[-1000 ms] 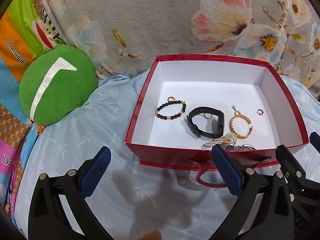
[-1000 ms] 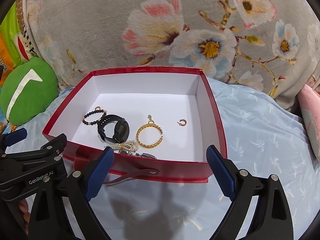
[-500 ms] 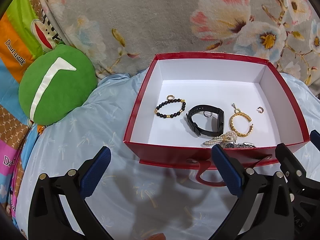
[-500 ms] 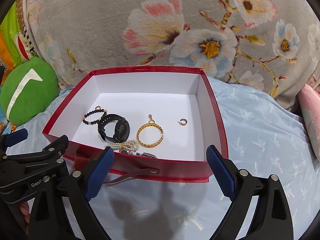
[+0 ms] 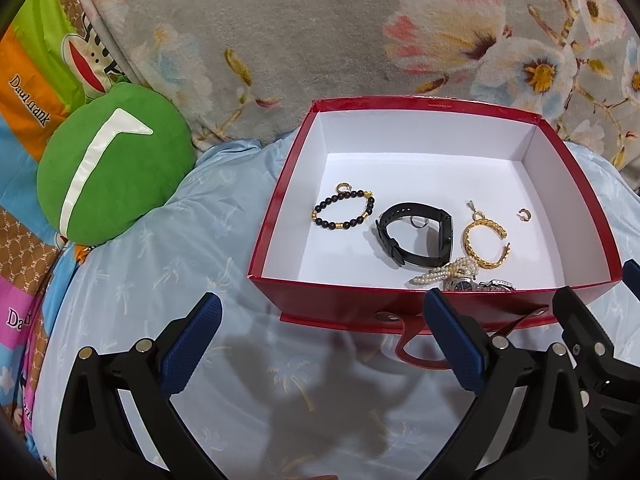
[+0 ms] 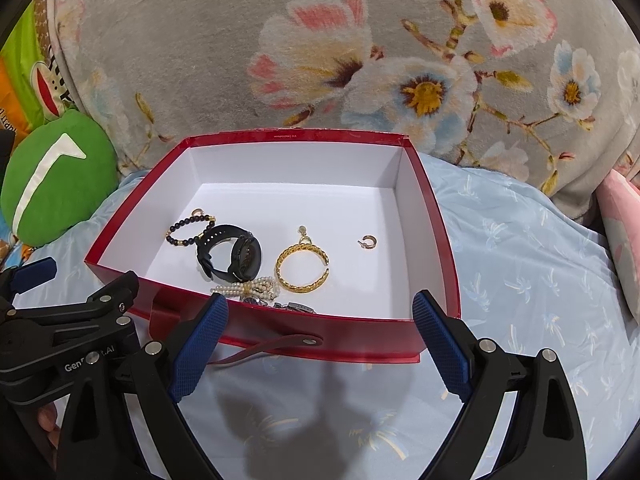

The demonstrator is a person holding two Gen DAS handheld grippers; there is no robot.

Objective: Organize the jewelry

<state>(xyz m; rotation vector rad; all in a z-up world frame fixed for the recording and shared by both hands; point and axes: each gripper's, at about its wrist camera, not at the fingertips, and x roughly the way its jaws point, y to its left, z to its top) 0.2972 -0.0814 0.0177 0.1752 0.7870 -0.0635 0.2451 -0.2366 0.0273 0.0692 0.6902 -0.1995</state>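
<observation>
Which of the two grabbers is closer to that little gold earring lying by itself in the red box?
Right. The right gripper sits in front of the box with the small earring ahead, between its fingers. The left gripper is farther left; the earring lies beyond its right finger.

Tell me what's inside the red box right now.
The red box holds a beaded bracelet, black watch, gold bangle, small hoop earring and pearl strand. A silver watch is partly hidden behind the front wall.
</observation>
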